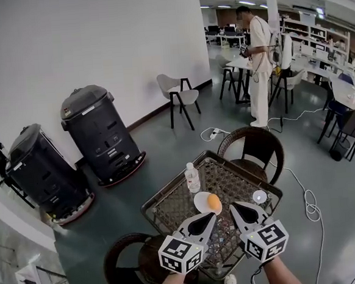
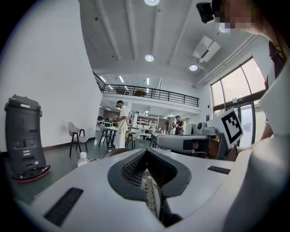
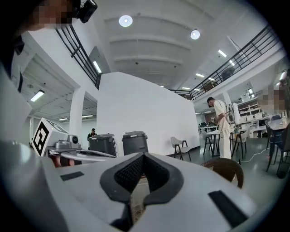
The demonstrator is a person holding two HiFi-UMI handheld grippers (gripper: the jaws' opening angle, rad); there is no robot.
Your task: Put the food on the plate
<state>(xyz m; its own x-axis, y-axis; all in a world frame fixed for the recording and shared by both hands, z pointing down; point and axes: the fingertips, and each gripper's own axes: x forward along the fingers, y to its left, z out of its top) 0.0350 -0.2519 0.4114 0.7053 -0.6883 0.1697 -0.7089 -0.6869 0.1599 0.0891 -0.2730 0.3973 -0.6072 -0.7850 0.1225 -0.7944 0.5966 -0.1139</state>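
An orange food piece [image 1: 213, 202] lies on a small white plate [image 1: 200, 199] in the middle of the woven-top table [image 1: 170, 207]. In the head view both grippers are raised above the table's near edge. My left gripper [image 1: 214, 214] points toward the plate, its tips close to the plate's near rim in the picture. My right gripper [image 1: 232, 206] hangs just right of the plate. In the left gripper view the left gripper [image 2: 146, 150] has its jaws together with nothing between them. In the right gripper view the right gripper [image 3: 144, 155] is likewise shut and empty.
A clear water bottle [image 1: 192, 177] stands behind the plate and a small white round dish [image 1: 259, 197] sits to its right. Wicker chairs [image 1: 258, 145] [image 1: 123, 266] flank the table. Two black machines [image 1: 100, 133] stand by the wall. A person [image 1: 258, 58] stands far back.
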